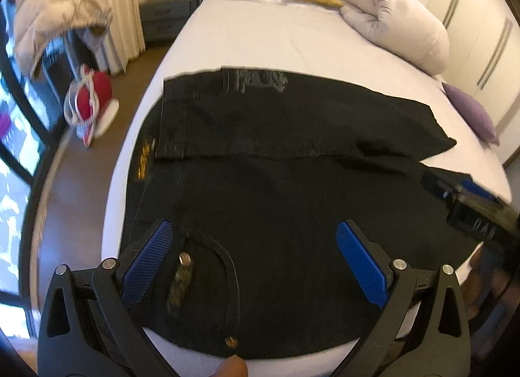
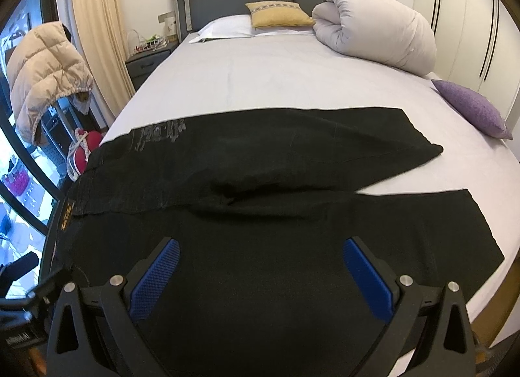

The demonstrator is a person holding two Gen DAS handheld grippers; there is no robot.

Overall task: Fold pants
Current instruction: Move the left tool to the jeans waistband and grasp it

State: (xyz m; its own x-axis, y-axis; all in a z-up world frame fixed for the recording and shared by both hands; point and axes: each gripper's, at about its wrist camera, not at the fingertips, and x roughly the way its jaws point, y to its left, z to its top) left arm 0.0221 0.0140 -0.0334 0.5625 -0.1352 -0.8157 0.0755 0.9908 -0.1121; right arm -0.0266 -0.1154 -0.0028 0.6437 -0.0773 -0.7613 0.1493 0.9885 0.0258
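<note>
Black pants (image 1: pixel 276 188) lie flat across the foot of the bed (image 1: pixel 253 42), waistband to the left and both legs running right. The far leg ends in a pointed hem (image 2: pixel 422 149); the near leg's hem (image 2: pixel 481 247) reaches the bed's right edge. My left gripper (image 1: pixel 255 266) hovers open over the waist end, above the front pocket and zip. My right gripper (image 2: pixel 260 276) hovers open over the near leg (image 2: pixel 292 247), nothing between its blue pads (image 2: pixel 156 276). The right gripper also shows blurred at the right edge of the left wrist view (image 1: pixel 468 204).
A rolled white duvet (image 2: pixel 377 25), a yellow cushion (image 2: pixel 279 14) and a white pillow (image 2: pixel 224 29) sit near the headboard. A purple cushion (image 2: pixel 474 110) lies at the bed's right side. On the left stand a puffer jacket (image 2: pixel 45 68), a nightstand (image 2: pixel 146 61) and red shoes (image 1: pixel 91 100).
</note>
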